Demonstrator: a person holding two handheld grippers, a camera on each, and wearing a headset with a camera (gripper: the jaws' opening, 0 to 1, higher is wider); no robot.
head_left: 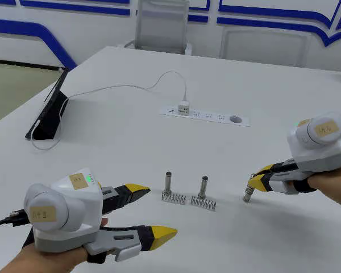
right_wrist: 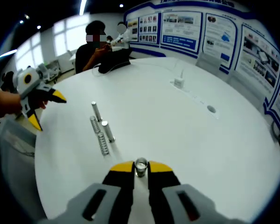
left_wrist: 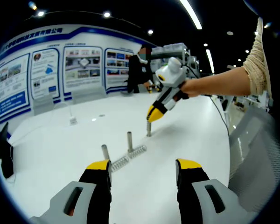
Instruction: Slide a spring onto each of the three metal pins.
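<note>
Two bare metal pins (head_left: 167,182) (head_left: 203,186) stand upright on the white table (head_left: 125,142), each with a loose spring (head_left: 173,198) (head_left: 203,203) lying at its foot. Further right, a third pin (head_left: 248,194) carries a spring, and my right gripper (head_left: 254,182) is shut on its top. In the right gripper view the spring's round end (right_wrist: 141,163) sits between the yellow fingertips of that gripper (right_wrist: 140,167). My left gripper (head_left: 153,211) hovers open near the table's front edge, left of the pins, with nothing between its fingers (left_wrist: 144,165).
A white power strip (head_left: 204,115) with a plugged adapter (head_left: 183,108) lies behind the pins, and its cable runs left to a dark tablet (head_left: 48,114). Chairs (head_left: 162,25) stand at the far edge. A person (right_wrist: 95,46) sits across the table.
</note>
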